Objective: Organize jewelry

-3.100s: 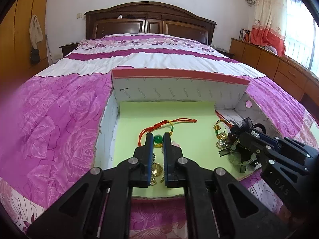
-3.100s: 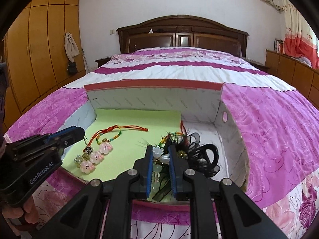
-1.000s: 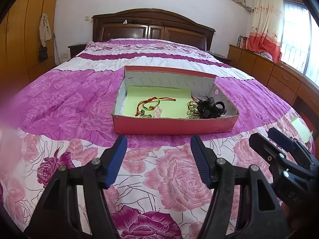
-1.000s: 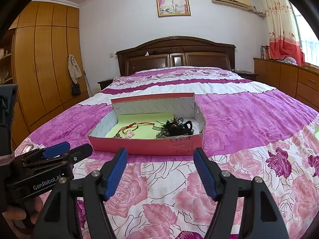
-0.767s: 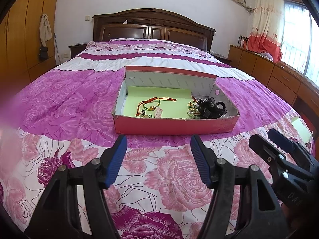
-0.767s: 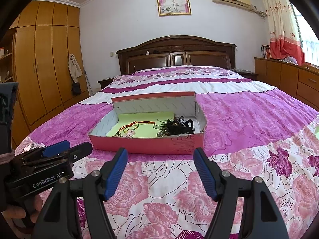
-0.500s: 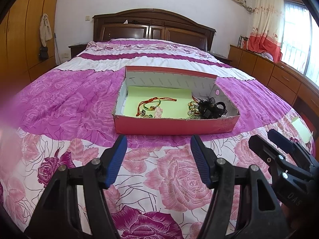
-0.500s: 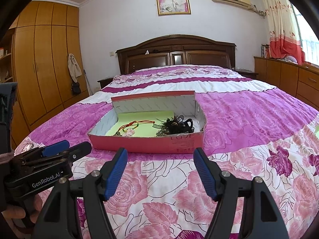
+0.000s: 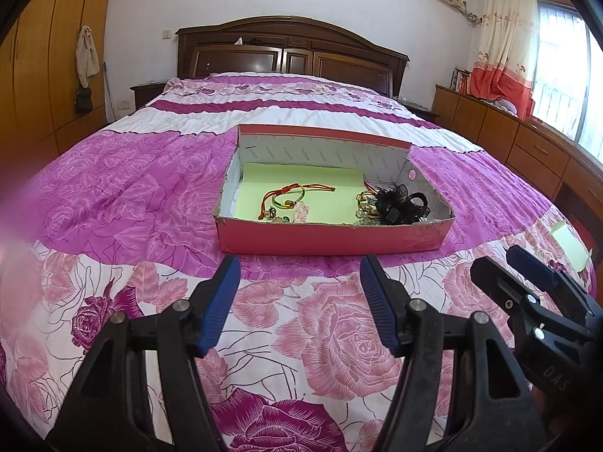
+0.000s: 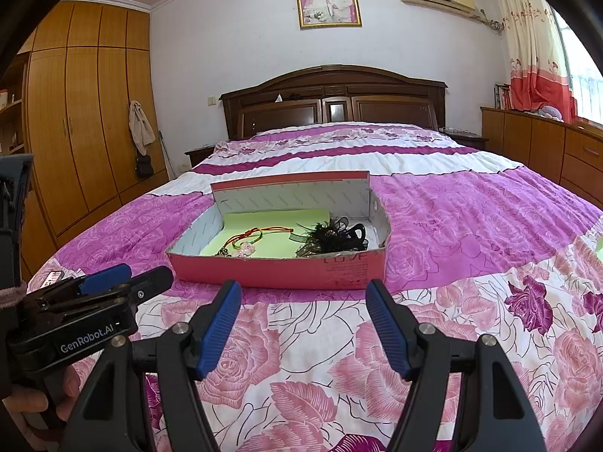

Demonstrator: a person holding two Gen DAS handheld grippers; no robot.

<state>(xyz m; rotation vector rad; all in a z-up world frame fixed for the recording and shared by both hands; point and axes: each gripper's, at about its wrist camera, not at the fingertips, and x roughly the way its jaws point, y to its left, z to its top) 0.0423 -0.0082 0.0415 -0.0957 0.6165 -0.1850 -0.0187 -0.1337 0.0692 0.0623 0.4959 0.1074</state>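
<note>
Ahead of my gripper tips sits an open red cardboard box [image 9: 331, 239]. Inside, a red-and-green string bracelet [image 9: 288, 196] lies left, a black lacy hair clip [image 9: 399, 205] right.

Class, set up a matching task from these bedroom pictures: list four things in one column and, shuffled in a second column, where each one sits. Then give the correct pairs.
Things
1. red cord bracelet
2. black lace hair clip
3. box
4. towel

Places
A. hanging on the wardrobe
B. on the bedspread, beyond both open hand-held grippers
C. on the green paper, left part of the box
D. right end of the box

Pairs: 1-C, 2-D, 3-B, 4-A
</note>
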